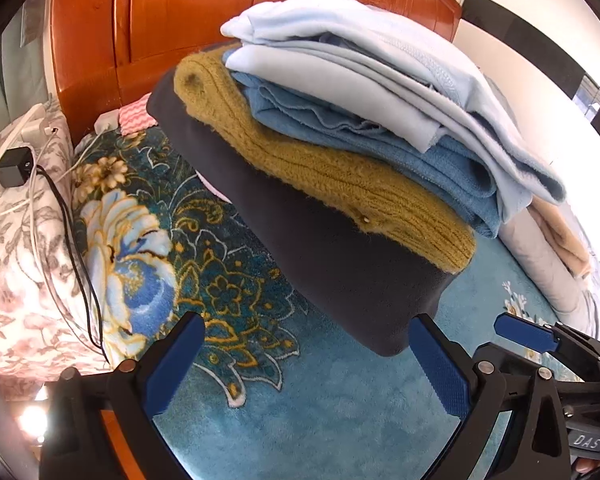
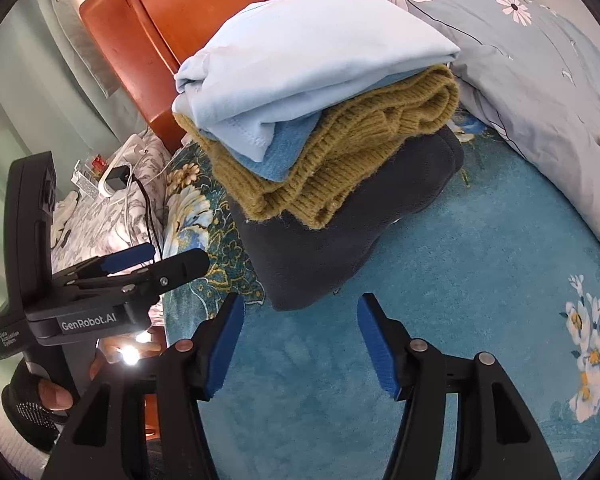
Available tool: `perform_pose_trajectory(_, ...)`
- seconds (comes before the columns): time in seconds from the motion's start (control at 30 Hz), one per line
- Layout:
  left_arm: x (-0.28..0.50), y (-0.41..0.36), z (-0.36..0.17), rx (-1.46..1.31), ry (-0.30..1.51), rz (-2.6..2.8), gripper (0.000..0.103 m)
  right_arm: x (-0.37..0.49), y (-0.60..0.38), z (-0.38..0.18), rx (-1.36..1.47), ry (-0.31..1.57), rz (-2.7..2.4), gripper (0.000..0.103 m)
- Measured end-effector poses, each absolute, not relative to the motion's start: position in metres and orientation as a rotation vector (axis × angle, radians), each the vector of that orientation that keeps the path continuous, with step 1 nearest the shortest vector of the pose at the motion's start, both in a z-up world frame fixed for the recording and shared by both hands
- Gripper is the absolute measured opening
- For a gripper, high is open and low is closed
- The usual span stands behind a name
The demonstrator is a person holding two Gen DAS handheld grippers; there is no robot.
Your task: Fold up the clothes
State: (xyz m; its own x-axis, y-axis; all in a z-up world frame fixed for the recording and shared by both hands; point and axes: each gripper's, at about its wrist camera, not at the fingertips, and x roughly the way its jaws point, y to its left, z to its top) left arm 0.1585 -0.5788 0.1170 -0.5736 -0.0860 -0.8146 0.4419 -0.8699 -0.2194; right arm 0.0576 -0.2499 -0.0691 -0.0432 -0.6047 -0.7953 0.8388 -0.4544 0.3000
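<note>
Blue-padded left gripper (image 1: pixel 306 364) and right gripper (image 2: pixel 300 344), both angled downward with jaws parted and empty, just short of the folded clothes stack (image 2: pixel 320 140), its long axis running away from them.

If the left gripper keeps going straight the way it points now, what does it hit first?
Probably the dark navy garment at the bottom of the folded stack, near its front corner; the open left gripper holds nothing. Depth is unclear, so it might meet the teal blanket first.

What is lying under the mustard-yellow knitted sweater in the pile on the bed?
Under the mustard-yellow knitted sweater lies a folded dark navy fleece garment, resting on the teal floral blanket. Whether anything lies between or below them is covered.
</note>
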Motion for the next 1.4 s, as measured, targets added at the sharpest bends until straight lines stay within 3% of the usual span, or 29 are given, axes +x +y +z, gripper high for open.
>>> perform_pose_trajectory(0.07,0.158,-0.581,0.116,1.256,0.588,-2.483,0.103,0.059,-0.251,-0.07,1.134,0.307,-1.713,0.073)
perform_pose_trajectory(0.2,0.158,-0.583,0.114,1.253,0.589,-2.488,0.103,0.062,-0.254,-0.072,1.124,0.329,-1.722,0.076)
perform_pose_trajectory(0.27,0.16,-0.582,0.117,1.205,0.562,-2.495,0.103,0.064,-0.256,-0.073,1.119,0.342,-1.727,0.096)
perform_pose_trajectory(0.33,0.162,-0.581,0.122,1.153,0.524,-2.504,0.103,0.065,-0.256,-0.074,1.111,0.347,-1.734,0.103)
perform_pose_trajectory(0.7,0.164,-0.589,0.131,1.089,0.406,-2.444,0.103,0.072,-0.262,-0.074,1.052,0.401,-1.769,0.103)
perform_pose_trajectory(1.4,0.166,-0.583,0.092,1.227,0.288,-2.331,0.103,0.074,-0.266,-0.085,1.051,0.467,-1.793,0.103)
